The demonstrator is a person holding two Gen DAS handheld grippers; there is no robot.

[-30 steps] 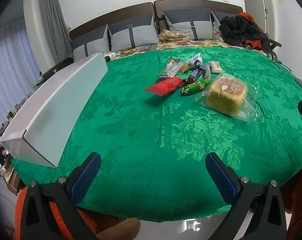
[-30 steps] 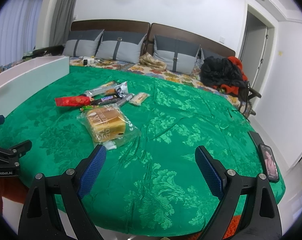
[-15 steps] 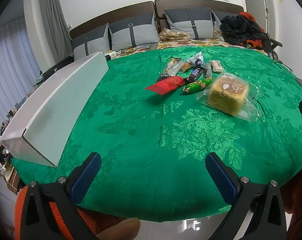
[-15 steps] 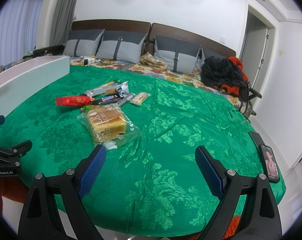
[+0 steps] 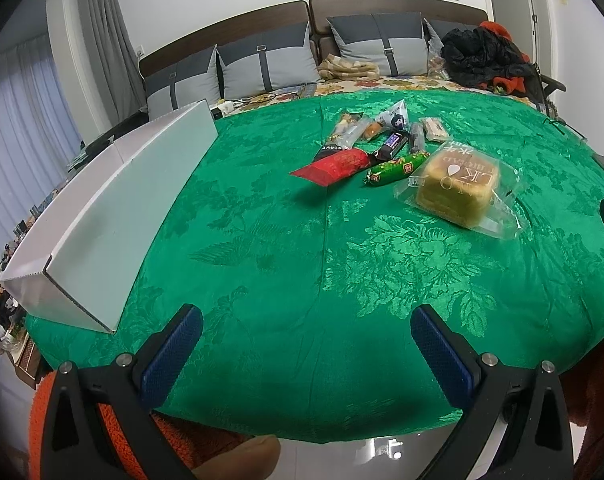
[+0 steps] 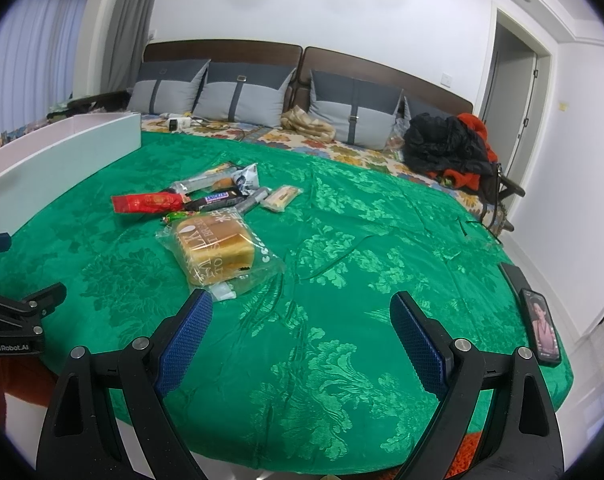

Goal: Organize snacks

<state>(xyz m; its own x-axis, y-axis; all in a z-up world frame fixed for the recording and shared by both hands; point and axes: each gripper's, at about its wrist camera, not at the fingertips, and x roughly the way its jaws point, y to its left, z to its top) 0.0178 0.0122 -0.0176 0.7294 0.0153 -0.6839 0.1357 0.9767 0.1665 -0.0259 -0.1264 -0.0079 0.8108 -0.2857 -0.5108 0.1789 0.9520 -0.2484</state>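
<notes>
Several snacks lie in a cluster on the green cloth: a bagged toast loaf point(image 5: 457, 186) point(image 6: 214, 248), a red packet point(image 5: 333, 164) point(image 6: 148, 203), a green sausage stick point(image 5: 397, 168), a dark chocolate bar point(image 5: 391, 146) point(image 6: 218, 199) and more wrappers behind. A long white box point(image 5: 114, 204) point(image 6: 58, 152) stands at the left. My left gripper point(image 5: 305, 348) is open and empty near the front edge. My right gripper point(image 6: 302, 336) is open and empty, just short of the loaf.
A phone point(image 6: 543, 328) lies at the cloth's right edge. Grey pillows point(image 5: 270, 64) and a heap of dark and orange clothes point(image 6: 449, 148) lie at the back. The left gripper's body point(image 6: 18, 320) shows at the left of the right wrist view.
Both views have shifted only slightly; the snacks, the box and both open grippers stand as before.
</notes>
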